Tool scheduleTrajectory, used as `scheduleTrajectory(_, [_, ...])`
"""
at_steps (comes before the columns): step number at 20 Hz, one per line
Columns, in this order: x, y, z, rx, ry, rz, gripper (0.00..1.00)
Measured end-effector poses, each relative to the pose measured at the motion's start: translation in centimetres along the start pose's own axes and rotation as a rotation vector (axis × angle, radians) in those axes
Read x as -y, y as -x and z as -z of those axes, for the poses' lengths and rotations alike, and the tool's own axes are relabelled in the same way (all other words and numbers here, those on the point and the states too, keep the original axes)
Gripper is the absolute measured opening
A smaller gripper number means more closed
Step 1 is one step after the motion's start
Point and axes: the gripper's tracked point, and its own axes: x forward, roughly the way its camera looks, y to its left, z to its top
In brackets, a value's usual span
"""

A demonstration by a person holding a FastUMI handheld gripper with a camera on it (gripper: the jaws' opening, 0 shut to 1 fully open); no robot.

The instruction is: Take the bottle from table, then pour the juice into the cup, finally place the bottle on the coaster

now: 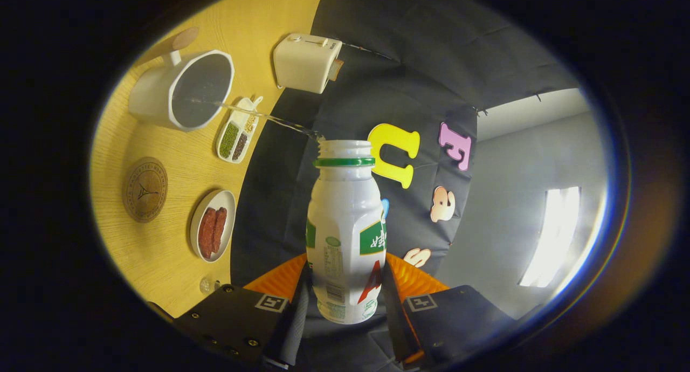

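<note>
A white plastic bottle (346, 226) with a green neck ring is held between the two fingers of the tongs (345, 286), which press on its lower body from either side. The whole scene is rolled sideways, so the bottle is tipped over and pouring. A thin clear stream (259, 115) leaves the open mouth and arcs to a large white cup (183, 91) standing on the yellow wooden counter (161, 253).

The step in hand is the pour. To do it well, the tilt should be held steady so the stream keeps landing inside the cup's rim, not on the small divided dish of beans (237, 132) that lies under its path. The grip should stay firm on the bottle, since a slip while tipped would spill. When the flow thins, the bottle should be brought back upright slowly before moving off.

The bottle sits right between the fingers, its mouth pointing away from them. The cup is beyond the mouth, well apart from it, joined only by the stream. The stream looks to reach the cup's inside, though its end is faint. The round brown coaster (144, 190), where the bottle goes last, lies bare on the counter, near a small plate of sausages (213, 225). A white toaster (306, 63) stands farther off at the counter's edge.
</note>
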Motion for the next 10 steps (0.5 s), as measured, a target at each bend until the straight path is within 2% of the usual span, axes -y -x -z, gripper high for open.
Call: scheduleTrajectory(10, [0.5,-0.1,-1.4,0.031,0.119,0.059,0.65])
